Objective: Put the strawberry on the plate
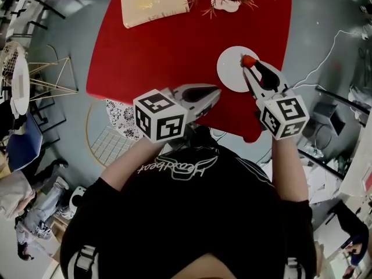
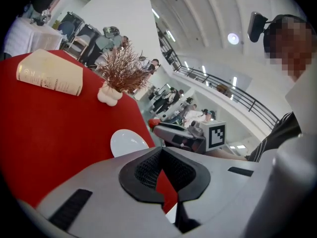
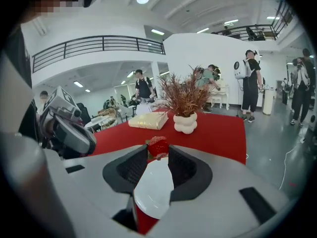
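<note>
We pinch the strawberry (image 3: 158, 147) in the right hand-held gripper (image 3: 158, 153) over the plate (image 1: 231, 73); the left hand-held gripper (image 1: 216, 92) is clenched empty. Only the set-down's left, we reckon.

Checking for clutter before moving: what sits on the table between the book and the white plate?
Nothing. The head view shows only bare red tablecloth between the book and the plate.

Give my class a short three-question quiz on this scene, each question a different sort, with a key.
1. True or false: the strawberry lies on the book.
2. Which gripper grips it? A left gripper; B right gripper.
3. Fill in: it is held above the white ___.
Key: 1 false; 2 B; 3 plate.
</note>
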`<state>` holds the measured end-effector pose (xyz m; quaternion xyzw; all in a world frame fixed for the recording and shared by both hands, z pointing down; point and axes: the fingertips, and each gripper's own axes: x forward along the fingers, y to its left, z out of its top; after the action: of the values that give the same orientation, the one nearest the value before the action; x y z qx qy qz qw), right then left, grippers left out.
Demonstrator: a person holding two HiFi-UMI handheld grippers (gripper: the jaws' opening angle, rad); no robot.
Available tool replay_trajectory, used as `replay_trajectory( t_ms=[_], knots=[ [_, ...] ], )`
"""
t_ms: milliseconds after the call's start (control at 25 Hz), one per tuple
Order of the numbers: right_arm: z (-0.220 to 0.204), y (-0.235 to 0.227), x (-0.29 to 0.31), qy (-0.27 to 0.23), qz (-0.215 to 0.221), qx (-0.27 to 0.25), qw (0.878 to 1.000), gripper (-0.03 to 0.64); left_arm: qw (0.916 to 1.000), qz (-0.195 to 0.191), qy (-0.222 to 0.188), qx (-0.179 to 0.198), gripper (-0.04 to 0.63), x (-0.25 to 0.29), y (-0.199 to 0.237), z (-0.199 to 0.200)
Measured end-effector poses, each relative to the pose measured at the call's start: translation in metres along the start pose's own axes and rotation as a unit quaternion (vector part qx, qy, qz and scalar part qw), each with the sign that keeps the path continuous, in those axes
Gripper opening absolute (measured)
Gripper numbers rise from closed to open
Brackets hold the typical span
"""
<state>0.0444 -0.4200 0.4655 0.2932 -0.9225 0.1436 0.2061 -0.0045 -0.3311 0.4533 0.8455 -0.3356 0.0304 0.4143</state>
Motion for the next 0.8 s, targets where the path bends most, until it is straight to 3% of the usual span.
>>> replay_trajectory(
  t_ms=[400, 800],
  knots=[
    [-0.044, -0.012, 0.047, 0.086, -0.003, -0.091, 0.992, 0.126, 0.9997, 0.015, 0.002, -0.017, 0.006, 0.007, 0.022, 0.001],
    [-0.080, -0.017, 0.056, 0.149, -0.013, -0.185, 0.971, 0.126, 0.9995, 0.028, 0.000, -0.015, 0.006, 0.011, 0.025, -0.004]
  ],
)
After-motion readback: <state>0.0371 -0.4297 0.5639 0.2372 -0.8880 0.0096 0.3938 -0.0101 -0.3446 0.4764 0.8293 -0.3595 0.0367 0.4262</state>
